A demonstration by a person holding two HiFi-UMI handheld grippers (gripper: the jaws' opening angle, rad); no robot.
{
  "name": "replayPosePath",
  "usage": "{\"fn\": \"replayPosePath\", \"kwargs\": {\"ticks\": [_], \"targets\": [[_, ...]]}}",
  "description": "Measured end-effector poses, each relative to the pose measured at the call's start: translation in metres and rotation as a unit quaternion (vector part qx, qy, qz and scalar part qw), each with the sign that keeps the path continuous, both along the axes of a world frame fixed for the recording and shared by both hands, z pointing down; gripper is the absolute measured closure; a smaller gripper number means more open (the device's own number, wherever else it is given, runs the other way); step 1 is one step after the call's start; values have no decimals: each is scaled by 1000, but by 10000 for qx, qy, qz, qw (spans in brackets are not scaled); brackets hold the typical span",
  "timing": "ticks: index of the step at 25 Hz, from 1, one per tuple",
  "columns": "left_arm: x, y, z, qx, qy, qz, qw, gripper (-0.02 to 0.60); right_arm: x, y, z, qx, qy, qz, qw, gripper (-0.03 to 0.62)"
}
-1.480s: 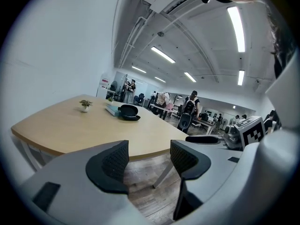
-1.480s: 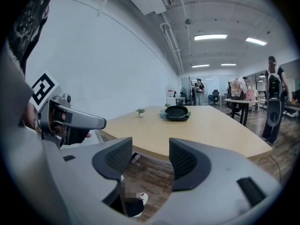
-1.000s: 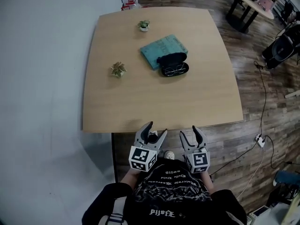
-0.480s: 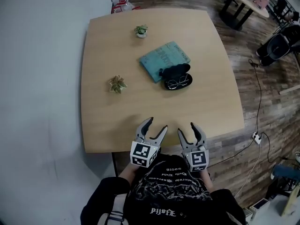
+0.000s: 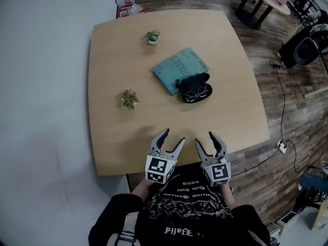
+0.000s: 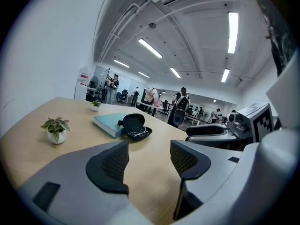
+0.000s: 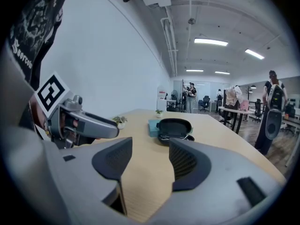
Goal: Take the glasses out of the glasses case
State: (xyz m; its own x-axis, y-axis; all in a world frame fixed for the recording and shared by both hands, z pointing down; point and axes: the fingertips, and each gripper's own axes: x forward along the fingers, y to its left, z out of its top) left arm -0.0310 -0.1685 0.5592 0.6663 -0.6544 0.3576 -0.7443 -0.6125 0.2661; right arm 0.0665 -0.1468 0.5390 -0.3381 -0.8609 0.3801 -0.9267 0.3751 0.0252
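Approach stage. Left gripper and right gripper at near edge of light wooden worktop, jaws released, empty. Open black oval glasses case, glasses inside, lies well ahead by teal book; next: reach forward

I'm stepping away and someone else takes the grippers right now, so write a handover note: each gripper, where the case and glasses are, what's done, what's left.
Left gripper: open, empty, at the table's near edge.
Right gripper: open, empty, right beside it.
Case: lid open, mid-table against the book's near corner, well ahead of both grippers.
Glasses: lying in the case's lower half.
Done: the case stands open.
Left: reach out, grip the glasses, lift them out.
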Motion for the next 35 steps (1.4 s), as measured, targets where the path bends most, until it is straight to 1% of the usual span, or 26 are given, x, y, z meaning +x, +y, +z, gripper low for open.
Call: {"fn": "replayPosePath", "kwargs": {"ticks": [2,6,8,9,12,17,20,24,26,28,32,35], "targets": [[1,-3,-1,3,55,-11,10000,297,1,-6,-5,63,11,-63,10000,338],[4,-9,1,16,87,-98,9999,297,7,-20,-9,100,194,-236,9995,338],[5,-10,1,8,102,-178,9998,298,10,-27,-11,115,151,-358,9992,338],[6,-10,1,6,105,-223,9997,298,12,-31,-13,134,124,-412,9990,354],[6,-13,-2,0,106,-388,9992,298,14,-42,-25,225,6,-635,9977,358],[6,-25,-7,4,97,-676,9977,298,16,-68,-37,409,405,-1039,9929,358],[7,-27,-10,3,73,-787,9969,298,21,-83,-46,474,513,-1308,9889,358],[10,-28,-13,-9,76,-896,9959,297,26,-107,-53,560,697,-1727,9809,358],[14,-28,-14,-7,16,-933,9956,296,28,-119,-56,567,817,-1944,9759,358],[16,-29,-16,16,-48,-1018,9948,298,27,-127,-54,484,874,-2235,9696,358],[19,-32,-18,58,-179,-1098,9938,297,24,-142,-44,283,817,-2760,9573,358],[17,-35,-16,-4,-256,-1173,9928,298,25,-155,-30,216,1206,-3092,9431,358]]}}
